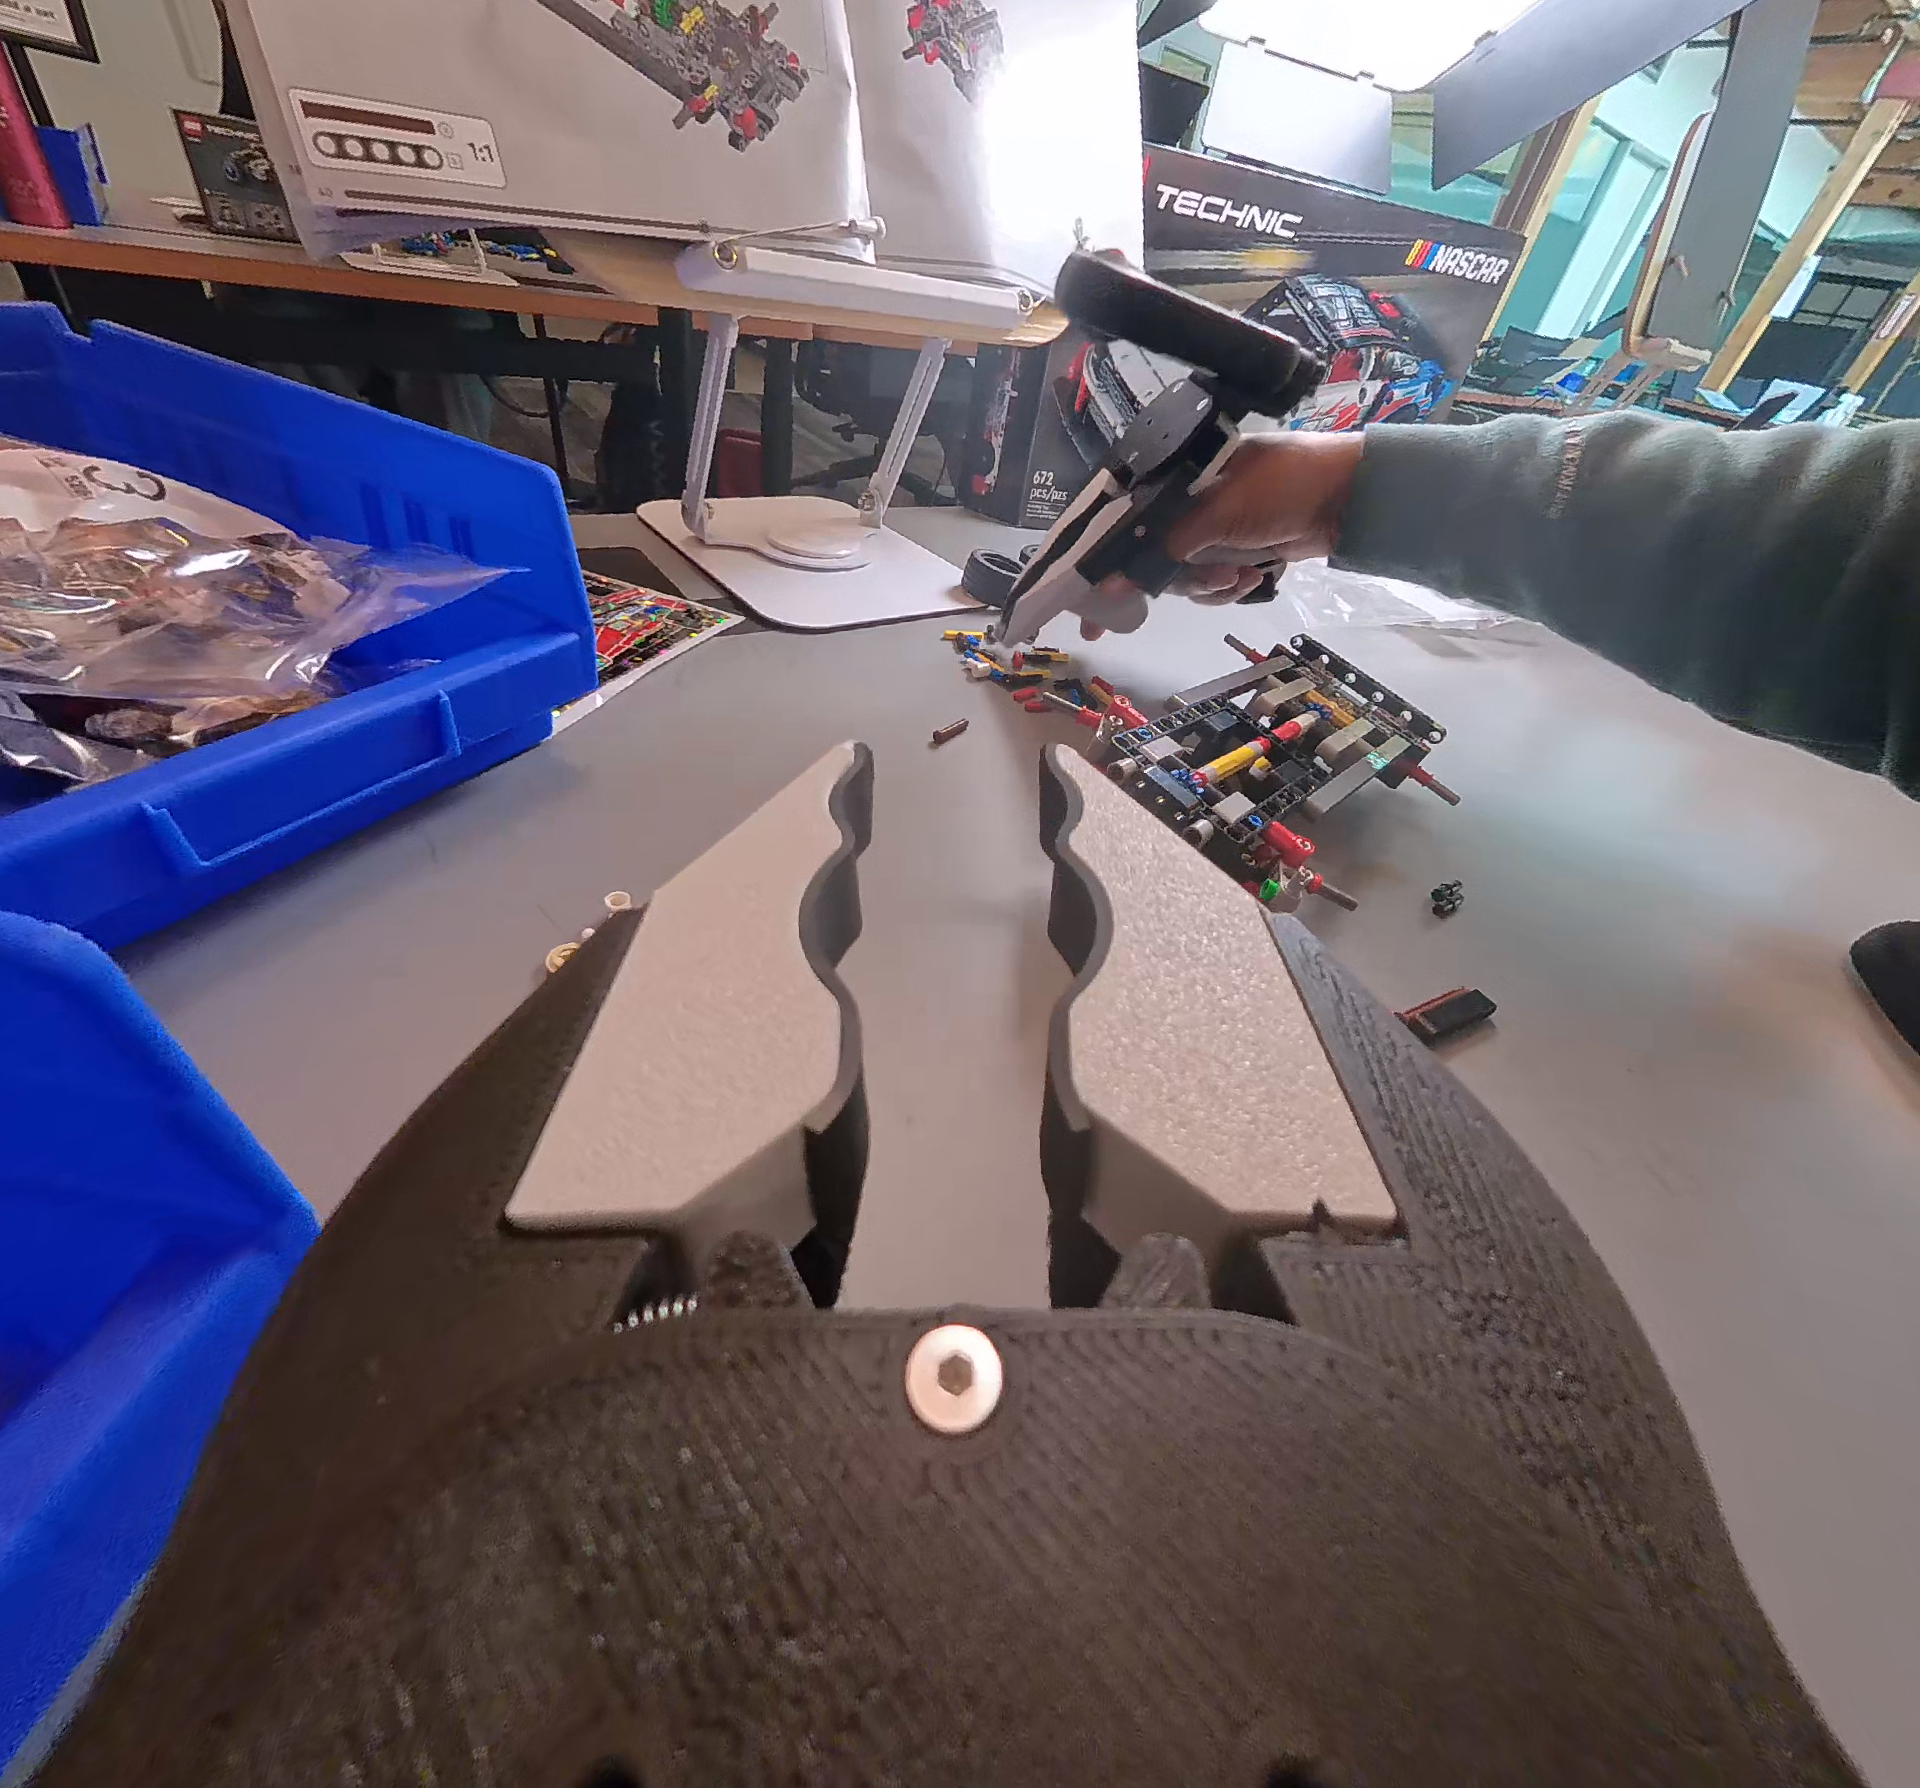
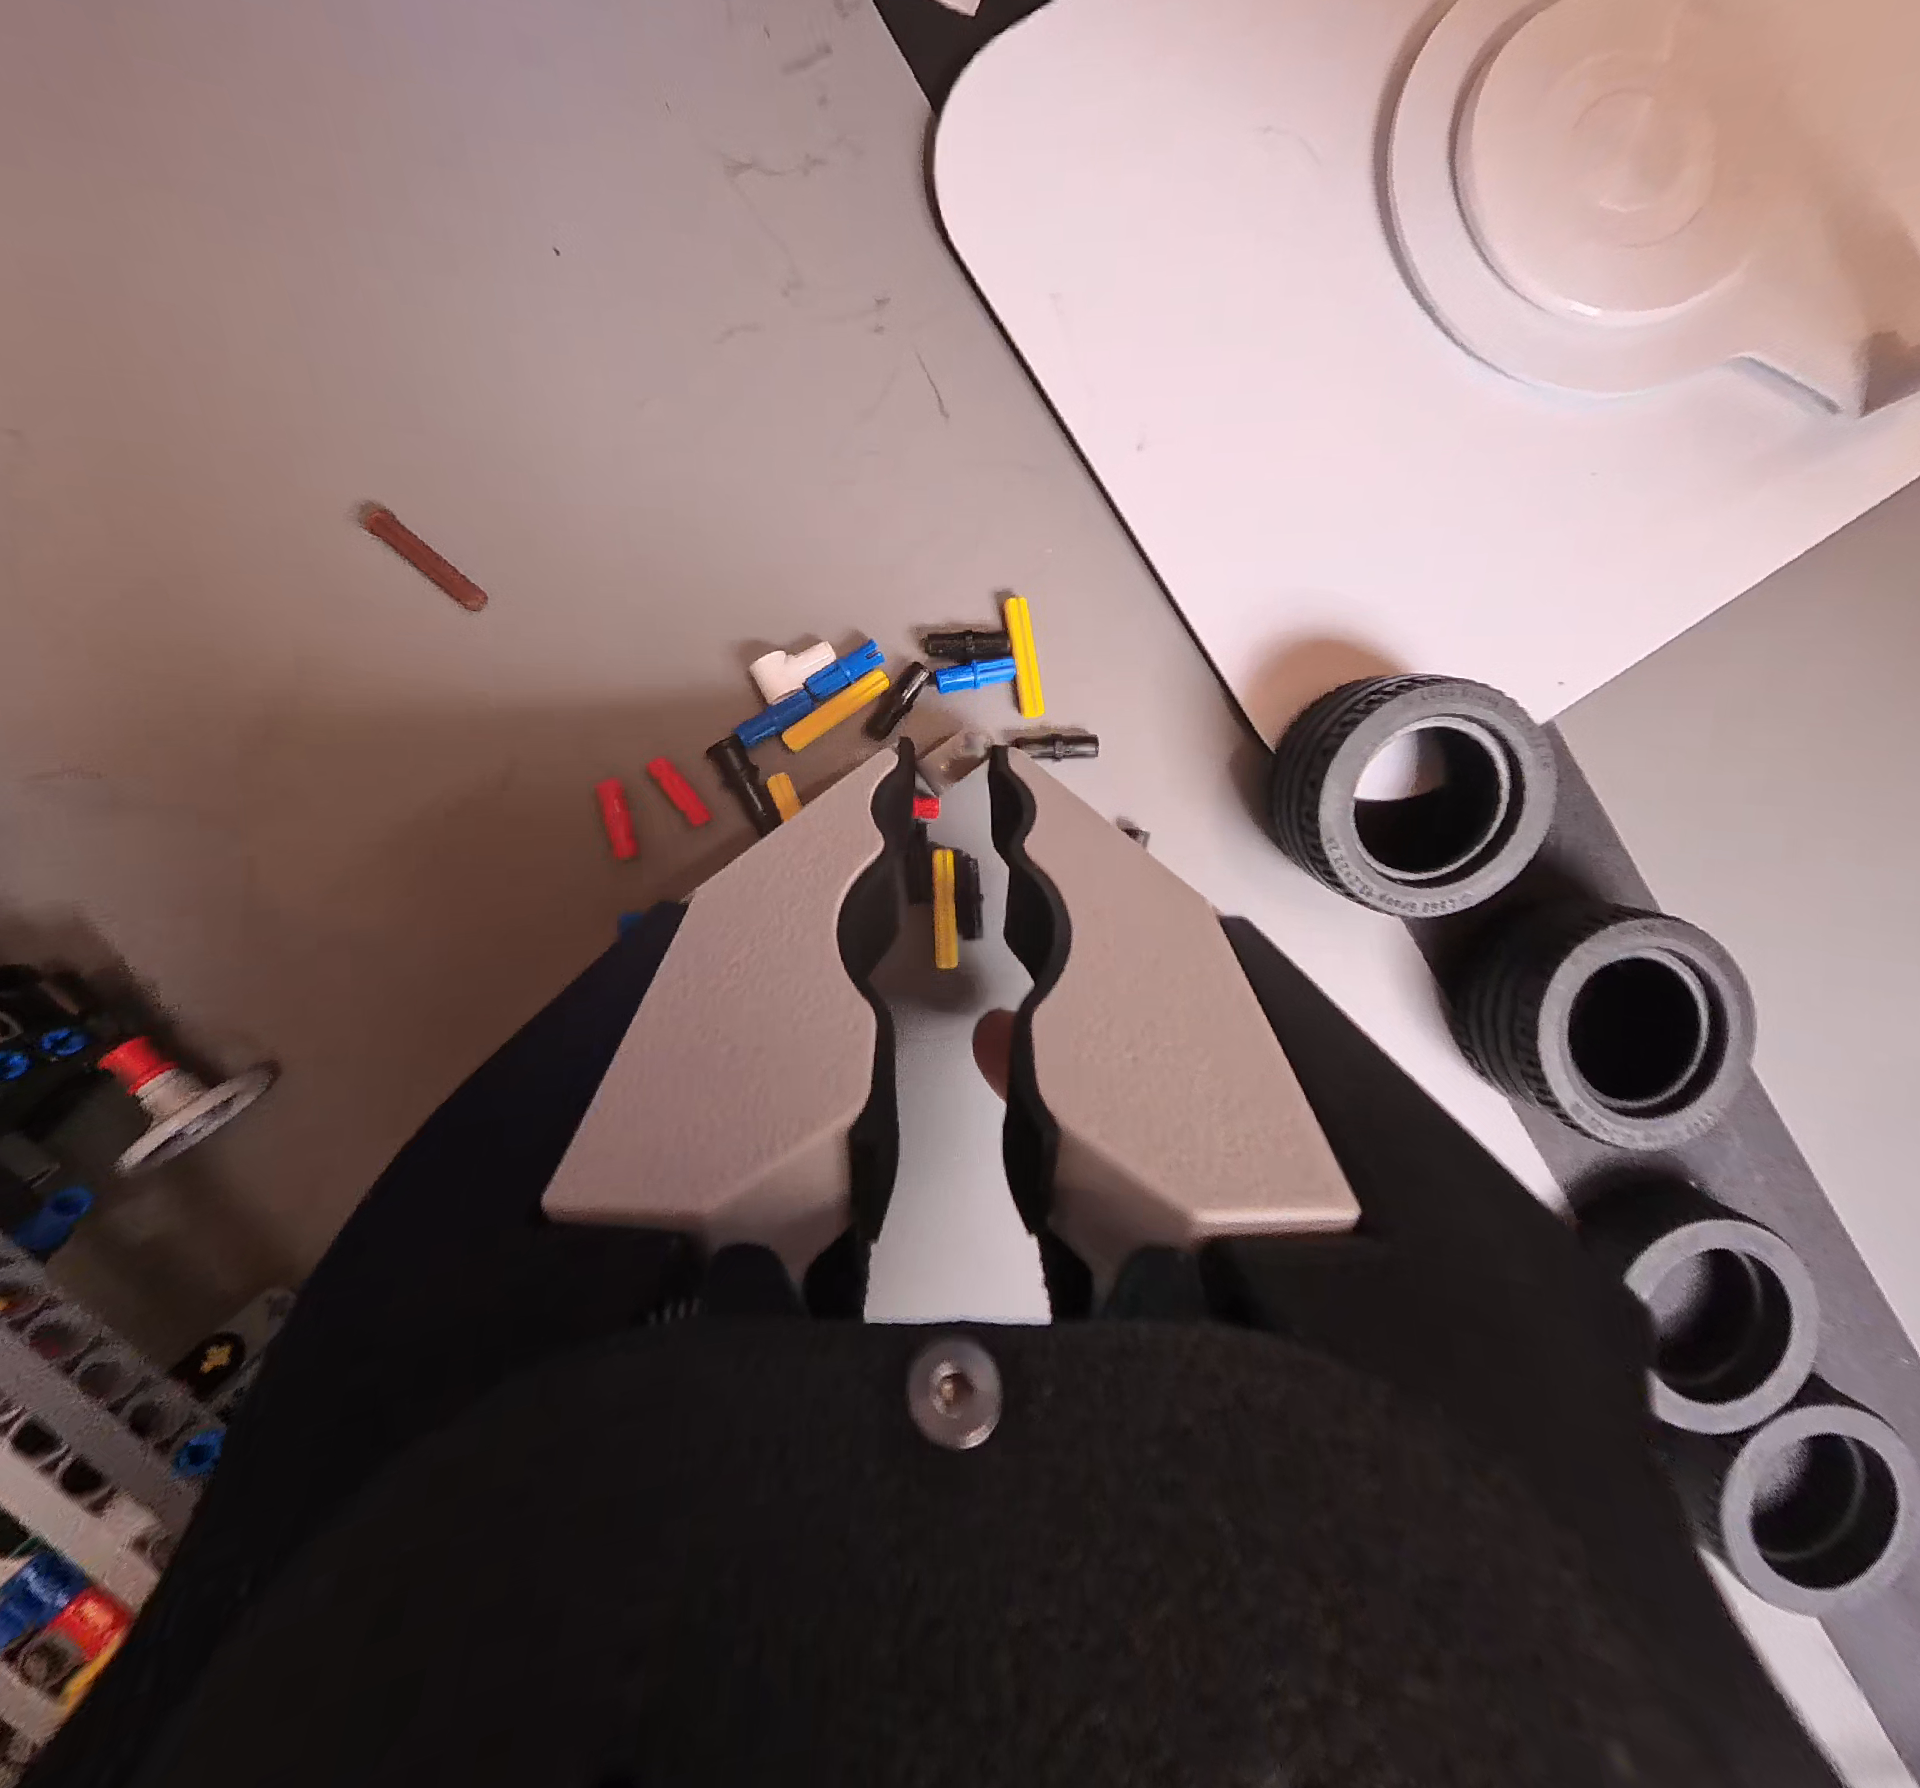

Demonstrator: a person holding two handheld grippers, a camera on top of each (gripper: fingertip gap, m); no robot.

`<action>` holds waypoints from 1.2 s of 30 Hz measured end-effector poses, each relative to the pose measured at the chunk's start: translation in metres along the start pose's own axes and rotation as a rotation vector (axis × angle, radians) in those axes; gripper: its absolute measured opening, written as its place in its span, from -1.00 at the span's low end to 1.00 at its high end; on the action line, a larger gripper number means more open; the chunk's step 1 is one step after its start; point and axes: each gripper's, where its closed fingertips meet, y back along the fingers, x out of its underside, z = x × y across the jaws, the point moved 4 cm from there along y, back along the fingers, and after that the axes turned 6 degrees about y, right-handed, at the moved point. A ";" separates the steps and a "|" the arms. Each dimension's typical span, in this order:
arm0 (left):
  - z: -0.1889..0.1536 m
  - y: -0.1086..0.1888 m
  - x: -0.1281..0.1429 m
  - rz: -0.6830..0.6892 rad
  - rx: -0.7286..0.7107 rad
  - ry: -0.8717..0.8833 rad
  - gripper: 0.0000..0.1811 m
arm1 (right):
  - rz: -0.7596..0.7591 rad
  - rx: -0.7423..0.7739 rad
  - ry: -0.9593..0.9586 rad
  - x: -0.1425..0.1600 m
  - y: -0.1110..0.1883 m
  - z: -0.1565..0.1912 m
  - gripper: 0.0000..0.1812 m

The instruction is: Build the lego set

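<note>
My left gripper (image 1: 956, 762) is open and empty, low over the grey table. A partly built lego chassis (image 1: 1278, 751) lies ahead on the right, and its edge also shows in the right wrist view (image 2: 62, 1375). My right gripper (image 2: 950, 754), also visible in the left wrist view (image 1: 1003, 632), points down into a pile of small pins and axles (image 2: 862, 689). Its jaws stand a narrow gap apart with a small grey piece (image 2: 961, 749) pinched between the tips. A yellow axle (image 2: 943, 907) lies under the fingers. A brown axle (image 2: 424, 559) lies apart to the left.
Two blue bins (image 1: 260, 699) with bagged parts (image 1: 156, 595) stand at the left. A white stand base (image 2: 1351, 284) holds the instruction booklet (image 1: 540, 45). Several black tyres (image 2: 1413, 793) line the right. The set's box (image 1: 1330, 284) stands behind. Small black pieces (image 1: 1449, 1011) lie at the right. One gripper's finger ends stand about 35 centimeters off the other's. To the brown axle (image 2: 424, 559): right tips about 10 centimeters, left tips about 25 centimeters. Look for it in the left wrist view (image 1: 953, 729) too.
</note>
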 end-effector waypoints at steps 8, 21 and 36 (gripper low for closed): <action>-0.001 -0.002 0.003 0.012 -0.004 -0.026 -0.67 | -0.347 0.011 0.129 -0.036 0.106 0.040 -0.88; -0.041 -0.011 0.013 0.032 0.121 -0.236 -0.73 | -0.162 -0.104 0.254 0.135 0.130 0.188 -0.88; -0.061 -0.091 0.046 0.386 0.367 -0.288 -0.16 | -0.074 0.080 0.131 0.172 0.118 0.140 -0.82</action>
